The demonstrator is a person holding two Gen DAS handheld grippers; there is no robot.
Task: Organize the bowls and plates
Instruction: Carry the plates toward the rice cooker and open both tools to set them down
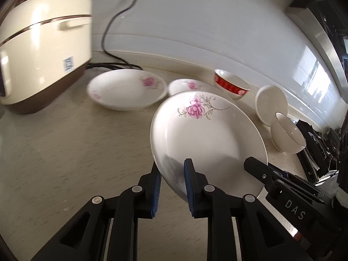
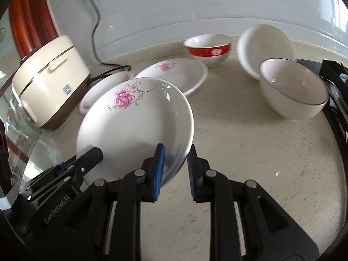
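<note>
White ceramic plate with a pink flower (image 1: 206,139), gripped at opposite rims.
Left gripper (image 1: 173,187) and right gripper (image 2: 175,169) jaws clench its near edge, tilted above the speckled bench (image 2: 250,152).

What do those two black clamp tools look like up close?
Both are matte black plastic. The left gripper and right gripper each have two angular linked arms with round silver pivot pins, ending in jaws lined with ribbed blue pads. White lettering marks them: "DAS" on the right one's side, "GenRobot.AI" on the left one's. No cables or sleeves show clearly.
</note>
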